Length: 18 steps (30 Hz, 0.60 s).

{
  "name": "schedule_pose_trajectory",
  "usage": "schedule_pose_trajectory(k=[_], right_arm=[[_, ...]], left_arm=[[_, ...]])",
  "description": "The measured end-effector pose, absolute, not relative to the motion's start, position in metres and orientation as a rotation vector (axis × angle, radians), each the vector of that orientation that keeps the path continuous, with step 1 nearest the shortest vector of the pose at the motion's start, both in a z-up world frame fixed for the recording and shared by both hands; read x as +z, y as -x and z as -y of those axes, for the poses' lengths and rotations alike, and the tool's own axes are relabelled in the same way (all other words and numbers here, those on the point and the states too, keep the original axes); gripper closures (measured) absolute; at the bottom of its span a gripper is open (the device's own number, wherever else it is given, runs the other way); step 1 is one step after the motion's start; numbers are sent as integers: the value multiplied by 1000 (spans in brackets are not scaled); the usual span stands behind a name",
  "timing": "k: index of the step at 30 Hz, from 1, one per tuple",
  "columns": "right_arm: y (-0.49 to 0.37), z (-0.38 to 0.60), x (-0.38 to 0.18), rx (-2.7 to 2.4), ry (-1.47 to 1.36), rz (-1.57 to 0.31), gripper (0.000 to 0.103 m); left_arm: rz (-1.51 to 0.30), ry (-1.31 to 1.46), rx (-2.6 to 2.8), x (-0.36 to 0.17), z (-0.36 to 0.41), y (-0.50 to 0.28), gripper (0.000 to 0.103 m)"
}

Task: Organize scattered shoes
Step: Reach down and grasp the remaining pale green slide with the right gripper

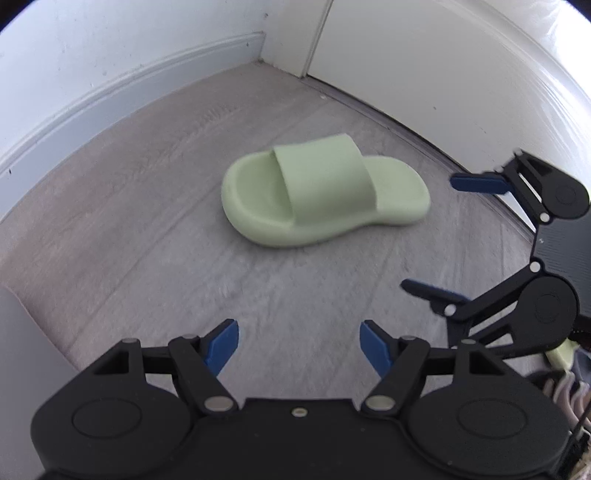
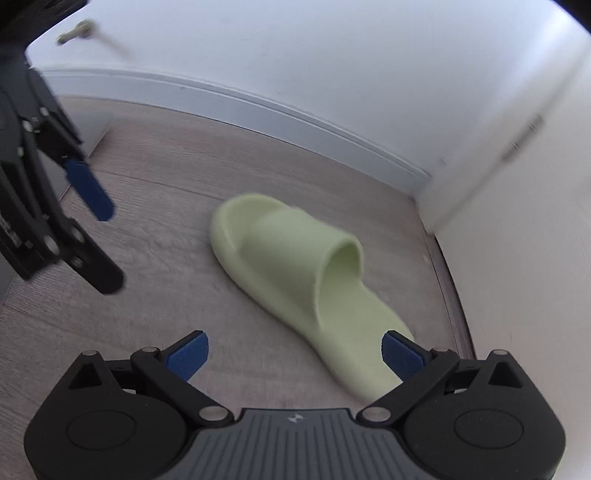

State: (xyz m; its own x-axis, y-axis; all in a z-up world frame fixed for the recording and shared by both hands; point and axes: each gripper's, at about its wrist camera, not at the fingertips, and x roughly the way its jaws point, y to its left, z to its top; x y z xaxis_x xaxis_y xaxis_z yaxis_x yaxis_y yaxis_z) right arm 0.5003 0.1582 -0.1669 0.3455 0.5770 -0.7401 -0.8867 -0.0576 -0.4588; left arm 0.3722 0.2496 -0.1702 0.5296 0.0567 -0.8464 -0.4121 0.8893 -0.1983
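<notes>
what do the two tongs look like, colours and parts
Both tongs are matte black linkage frames with silver pivot pins, round black housings on each side and blue fingertip pads. The left tongs have a plain black body with a small screw at the centre. The right tongs have a grey ribbed centre plate with a small white logo. Pale cables show behind the right tongs in the left wrist view.

Floor: grey-brown wood-grain planks, matte, even daylight, no hard shadows. White walls with a white moulded skirting board along the base. Room corner shows in the left wrist view, where a white door frame meets the skirting. White door to the right of it, dark threshold strip under it. Right wrist view: a hinge on the door edge, blurred. Top left there, a brass-coloured handle, also blurred.
</notes>
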Motion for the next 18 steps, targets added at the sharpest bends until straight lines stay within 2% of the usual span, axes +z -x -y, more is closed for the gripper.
schedule_pose_trajectory(k=[4,11,15,18], right_arm=[[-511,-194,-168,1320,1210,-319,3],[-531,-240,-178,1437,1336,-387,2],[-552,-254,-182,1361,1141,-584,1],[-561,-245,-174,1243,881,-670,1]], left_arm=[[-943,369,325,-171,-253,-377,30],[-964,415,335,-176,-258,-379,30],[-976,408,328,-177,-255,-381,30],[-983,430,330,-179,-258,-382,30]])
